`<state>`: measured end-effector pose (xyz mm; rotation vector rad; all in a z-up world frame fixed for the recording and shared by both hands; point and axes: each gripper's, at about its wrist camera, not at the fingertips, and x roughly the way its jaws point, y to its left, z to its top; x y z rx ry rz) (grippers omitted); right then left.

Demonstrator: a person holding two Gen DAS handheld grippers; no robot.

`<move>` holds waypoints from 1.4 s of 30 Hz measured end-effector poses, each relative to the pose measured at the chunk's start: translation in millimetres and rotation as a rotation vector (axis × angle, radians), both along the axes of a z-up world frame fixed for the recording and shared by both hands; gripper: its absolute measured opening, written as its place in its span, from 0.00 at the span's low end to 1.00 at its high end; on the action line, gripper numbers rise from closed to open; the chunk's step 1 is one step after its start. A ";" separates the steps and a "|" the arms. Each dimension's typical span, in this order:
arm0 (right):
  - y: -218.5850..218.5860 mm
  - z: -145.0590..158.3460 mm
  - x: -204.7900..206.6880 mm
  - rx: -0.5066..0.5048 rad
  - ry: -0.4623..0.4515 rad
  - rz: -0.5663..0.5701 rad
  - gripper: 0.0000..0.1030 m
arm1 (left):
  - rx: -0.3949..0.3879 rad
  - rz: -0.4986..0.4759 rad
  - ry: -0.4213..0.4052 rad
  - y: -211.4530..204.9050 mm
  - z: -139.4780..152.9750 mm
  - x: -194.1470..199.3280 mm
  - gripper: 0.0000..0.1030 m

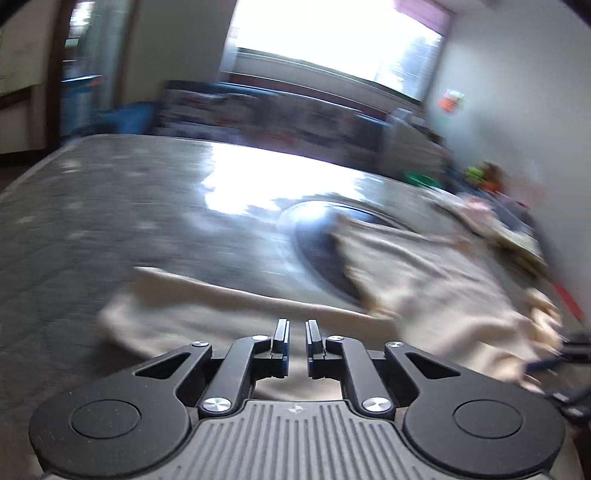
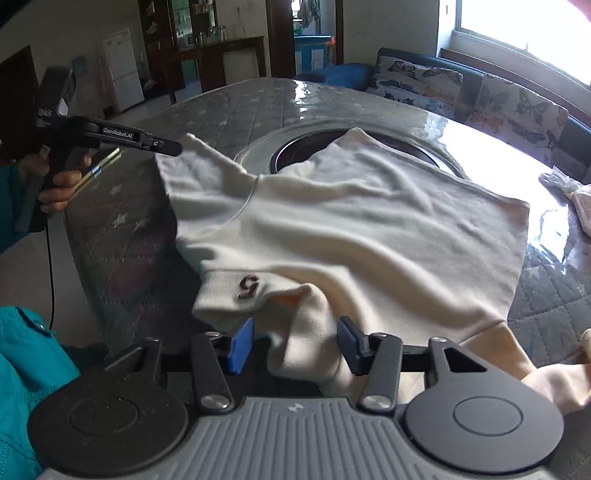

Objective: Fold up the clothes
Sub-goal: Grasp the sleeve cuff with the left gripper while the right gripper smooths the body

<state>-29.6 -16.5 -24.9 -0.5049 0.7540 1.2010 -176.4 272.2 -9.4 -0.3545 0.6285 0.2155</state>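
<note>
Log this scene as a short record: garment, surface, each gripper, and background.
garment: cream top, spread and wrinkled, a "5" mark near its cuff
surface: grey quilted table with a round inset partly under the top
left gripper: fingers nearly together, at the top's far-left sleeve; grip unclear
right gripper: open, a fold of the top between its fingers
background: butterfly-print sofa, bright window

Grey quilted star-print surface [image 2: 122, 236] under glossy clear film, round dark inset [image 2: 295, 153] in a pale ring at its middle, cream sweatshirt [image 2: 369, 236] spread over it covering part of the inset, crumpled pale cloth [image 2: 576, 195] at the right edge
</note>
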 end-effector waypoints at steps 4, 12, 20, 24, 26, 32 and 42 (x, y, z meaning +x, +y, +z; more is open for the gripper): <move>-2.5 -3.6 -8.8 -0.023 -0.016 0.002 0.30 | -0.008 -0.261 -0.019 -57.9 3.1 17.5 0.38; -5.5 -7.1 -21.1 -0.040 -0.048 0.007 0.14 | 0.144 -0.527 0.040 -141.2 -15.1 39.4 0.50; -11.9 -4.3 -25.6 -0.043 -0.072 0.025 0.04 | 0.177 -0.538 0.096 -137.3 -24.9 47.8 0.06; -18.2 -0.4 -29.3 -0.051 -0.064 0.046 0.03 | 0.177 -0.595 0.098 -138.2 -19.7 35.7 0.04; -21.9 1.2 -34.6 -0.066 -0.070 0.074 0.03 | 0.172 -0.626 0.112 -139.3 -21.5 32.4 0.04; -19.9 6.3 -32.2 -0.011 -0.089 0.031 0.36 | 0.207 -0.595 0.065 -135.8 -6.6 37.6 0.16; -3.4 -10.8 -27.1 -0.021 -0.081 0.008 0.29 | 0.271 -0.574 0.060 -147.0 -18.0 71.4 0.42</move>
